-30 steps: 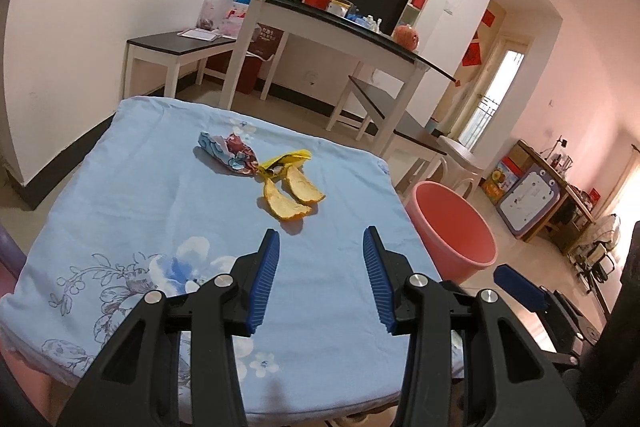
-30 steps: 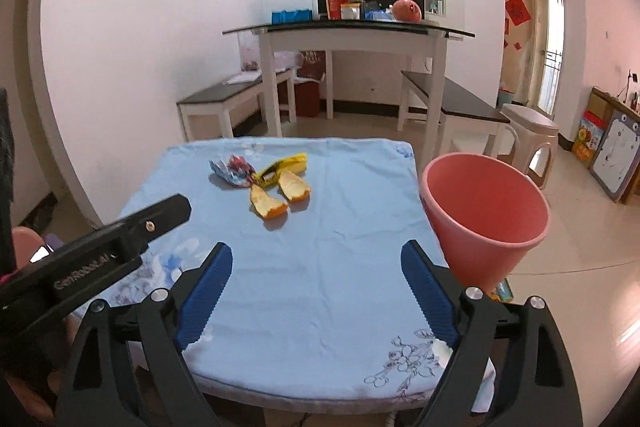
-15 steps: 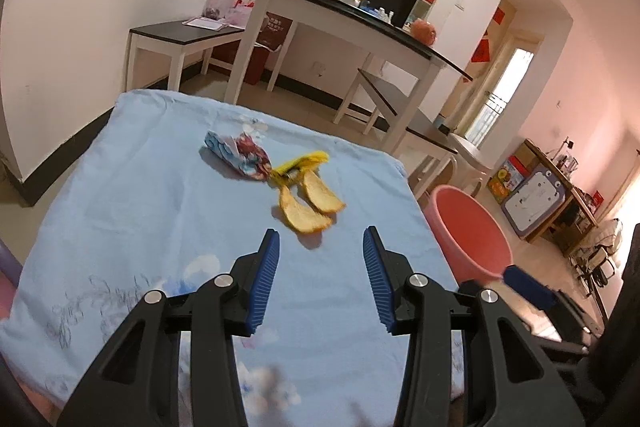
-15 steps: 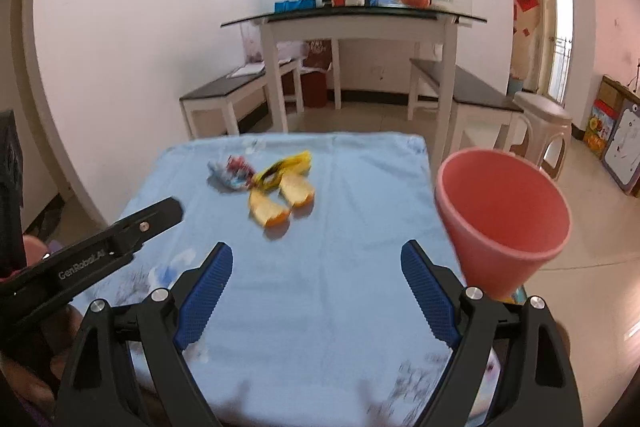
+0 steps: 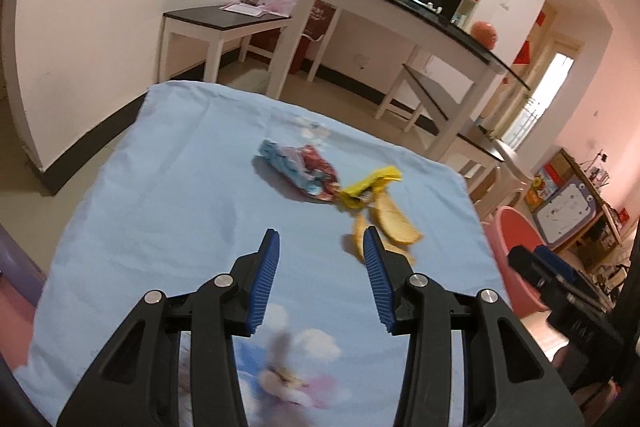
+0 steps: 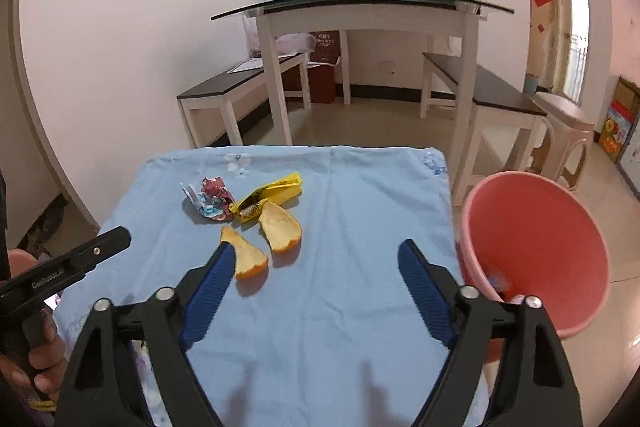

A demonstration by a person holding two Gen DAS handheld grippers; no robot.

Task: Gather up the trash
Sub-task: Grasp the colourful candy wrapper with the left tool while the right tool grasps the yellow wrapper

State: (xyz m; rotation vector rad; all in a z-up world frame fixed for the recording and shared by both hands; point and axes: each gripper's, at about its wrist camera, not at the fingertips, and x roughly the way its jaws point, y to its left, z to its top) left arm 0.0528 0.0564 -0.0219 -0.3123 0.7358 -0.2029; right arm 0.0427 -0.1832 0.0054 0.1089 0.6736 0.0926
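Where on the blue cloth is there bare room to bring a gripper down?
Bare: the cloth between the orange peels and the pink bucket; also the near strip. Crowded: far left, where crumpled wrapper, yellow wrapper and peels cluster.

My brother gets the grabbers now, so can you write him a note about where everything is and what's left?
Left gripper: open, empty, over the blue cloth.
Right gripper: open wide, empty.
On the cloth: two orange peels, a yellow wrapper and a crumpled wrapper, close together.
Pink bucket: beside the table's right edge, some scraps already in it.
Left: all four pieces go into the bucket.
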